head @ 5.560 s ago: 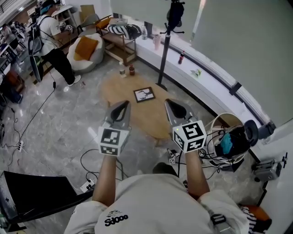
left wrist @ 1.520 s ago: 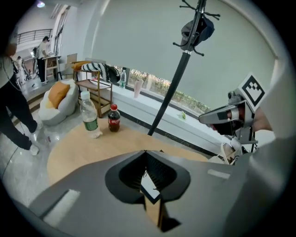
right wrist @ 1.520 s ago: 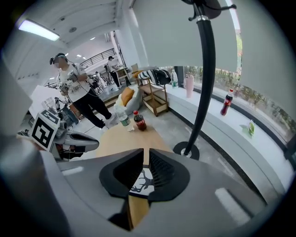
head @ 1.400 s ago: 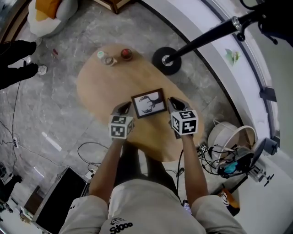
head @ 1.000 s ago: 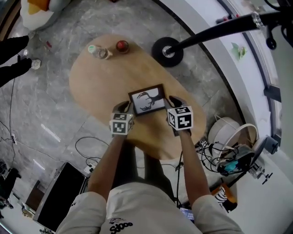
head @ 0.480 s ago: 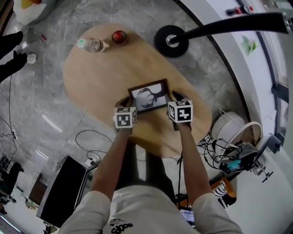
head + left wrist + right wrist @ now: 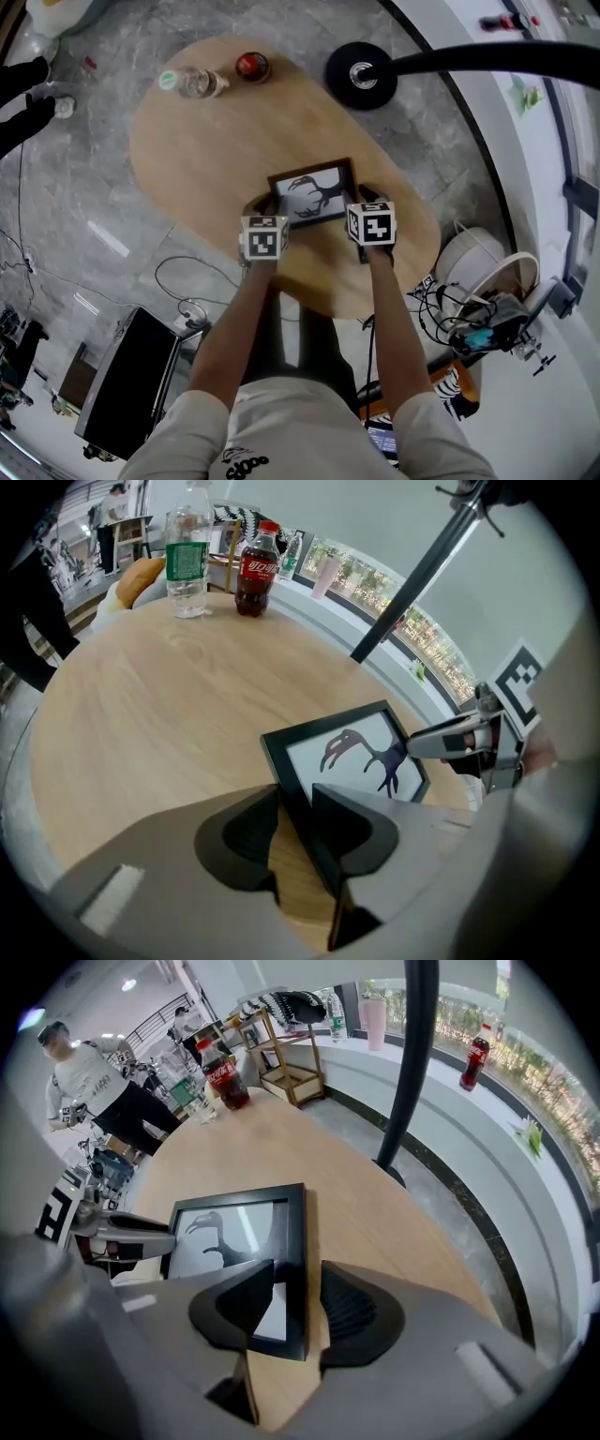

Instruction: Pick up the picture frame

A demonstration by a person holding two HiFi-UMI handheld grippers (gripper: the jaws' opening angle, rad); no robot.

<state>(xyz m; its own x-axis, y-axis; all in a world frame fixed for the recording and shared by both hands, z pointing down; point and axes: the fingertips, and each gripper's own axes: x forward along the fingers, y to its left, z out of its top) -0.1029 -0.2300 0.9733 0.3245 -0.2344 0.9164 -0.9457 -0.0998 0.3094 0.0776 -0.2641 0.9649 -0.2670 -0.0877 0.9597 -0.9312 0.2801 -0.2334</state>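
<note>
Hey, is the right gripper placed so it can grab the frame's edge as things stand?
Probably yes. The right gripper's jaws are opening, and the right edge of the frame sits between them with a gap on each side. The frame lies flat on the table, and nothing else crowds that edge.
</note>
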